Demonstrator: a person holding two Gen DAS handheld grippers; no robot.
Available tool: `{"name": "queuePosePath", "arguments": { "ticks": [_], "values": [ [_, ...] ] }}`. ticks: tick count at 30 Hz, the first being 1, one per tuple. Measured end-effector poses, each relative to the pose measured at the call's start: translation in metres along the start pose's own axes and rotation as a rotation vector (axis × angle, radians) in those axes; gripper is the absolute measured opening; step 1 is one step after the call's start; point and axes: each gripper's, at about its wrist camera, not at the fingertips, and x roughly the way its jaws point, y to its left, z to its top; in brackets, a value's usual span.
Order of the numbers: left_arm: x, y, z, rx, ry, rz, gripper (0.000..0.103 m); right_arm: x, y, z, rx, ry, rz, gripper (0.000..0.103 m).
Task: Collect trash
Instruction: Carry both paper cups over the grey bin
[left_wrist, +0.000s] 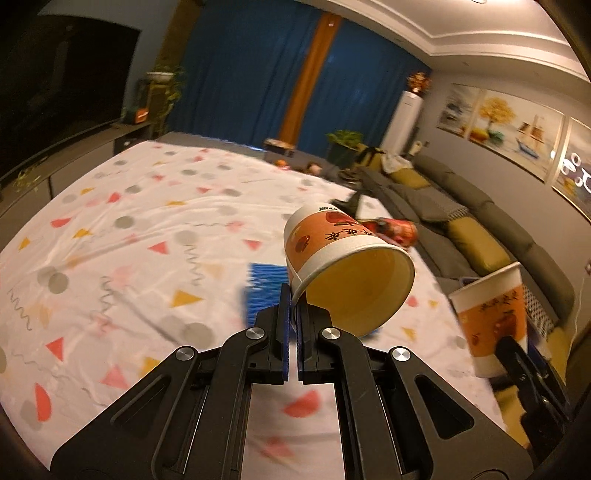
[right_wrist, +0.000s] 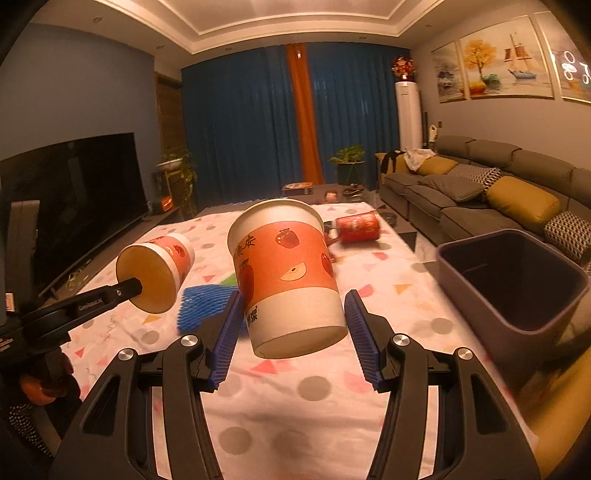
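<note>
1. Left hand-held gripper (left_wrist: 293, 314) was pinched narrow on the rim of a paper cup (left_wrist: 343, 266); that cup hung tilted, mouth toward the camera, lifted clear of the bench (left_wrist: 110, 221).
2. Right hand-held gripper (right_wrist: 291, 332) held a second paper cup (right_wrist: 286, 273) upright between widely spread pads (right_wrist: 225, 343). The left pad touched the wall; contact on the right pad looked marginal, can't confirm from this angle.
3. Bin (right_wrist: 517, 280) sat at the bench's right edge, just beside the right hand-held gripper, apparently empty.
4. Still lying on the bench: red can (right_wrist: 356, 227) on its side at the far end, blue foam net (right_wrist: 203, 302) under the cups.
5. Step, my read: both cups picked, transport to bin pending.
6. Next move calls for swinging the right cup over the bin mouth before releasing, then the left. Risk: rim pinch lets the left cup swing or slip.
</note>
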Motion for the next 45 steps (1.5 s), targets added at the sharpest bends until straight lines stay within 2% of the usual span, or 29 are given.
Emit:
{"name": "queuePosePath", "arguments": {
  "ticks": [12, 30, 37, 45],
  "values": [
    [0.015, -0.093, -0.012, 0.149, 0.026, -0.118, 0.002, -0.018, -0.059, 0.001, 0.06, -0.043, -0.105, 0.055],
    [0.077, -0.242, -0.027, 0.319, 0.064, -0.317, 0.002, -0.028, -0.179, 0.011, 0.149, -0.121, -0.386, 0.055],
    [0.104, -0.276, -0.035, 0.357, 0.097, -0.362, 0.002, -0.02, -0.207, 0.01, 0.184, -0.122, -0.427, 0.055],
    [0.124, -0.288, -0.041, 0.367, 0.132, -0.378, 0.002, -0.006, -0.223, 0.009, 0.198, -0.1, -0.444, 0.055]
  ]
}}
